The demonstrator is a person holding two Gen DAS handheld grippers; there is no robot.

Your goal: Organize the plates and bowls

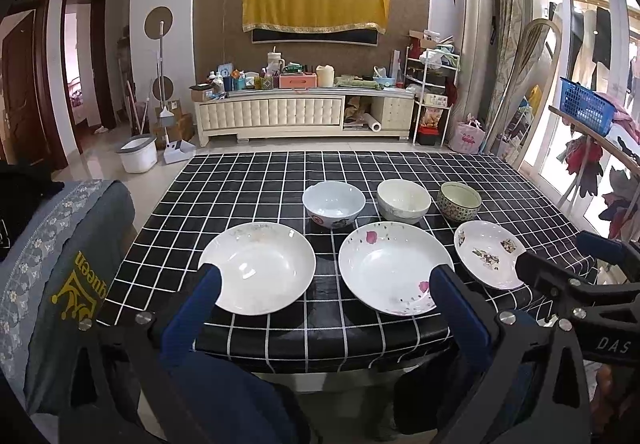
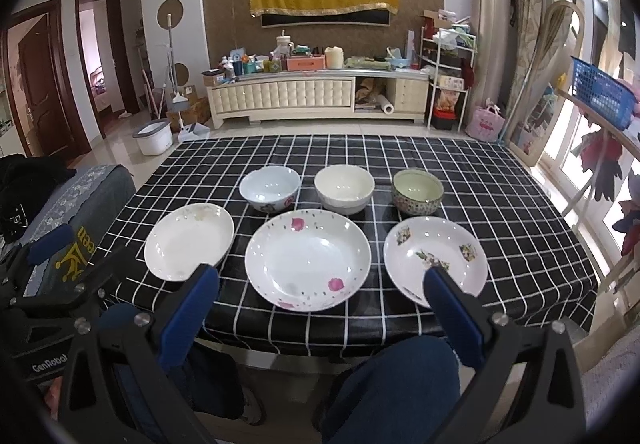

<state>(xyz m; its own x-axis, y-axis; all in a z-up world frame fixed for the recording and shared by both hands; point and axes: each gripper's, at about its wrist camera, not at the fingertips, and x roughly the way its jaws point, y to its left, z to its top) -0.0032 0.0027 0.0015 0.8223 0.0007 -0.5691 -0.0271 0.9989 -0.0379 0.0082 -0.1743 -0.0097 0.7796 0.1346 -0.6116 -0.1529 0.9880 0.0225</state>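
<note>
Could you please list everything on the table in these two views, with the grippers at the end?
Plates: 3, white, front row; plain one left, pink-petalled one middle, floral-patch one right.
Bowls: 3, back row; white with red mark left, cream middle, green-patterned right.
Tablecloth: 1, black with white grid, covering the table.
Left gripper: black with blue pads, open, hanging at the near table edge.
Right gripper: black with blue pads, open, hanging at the near edge.
</note>
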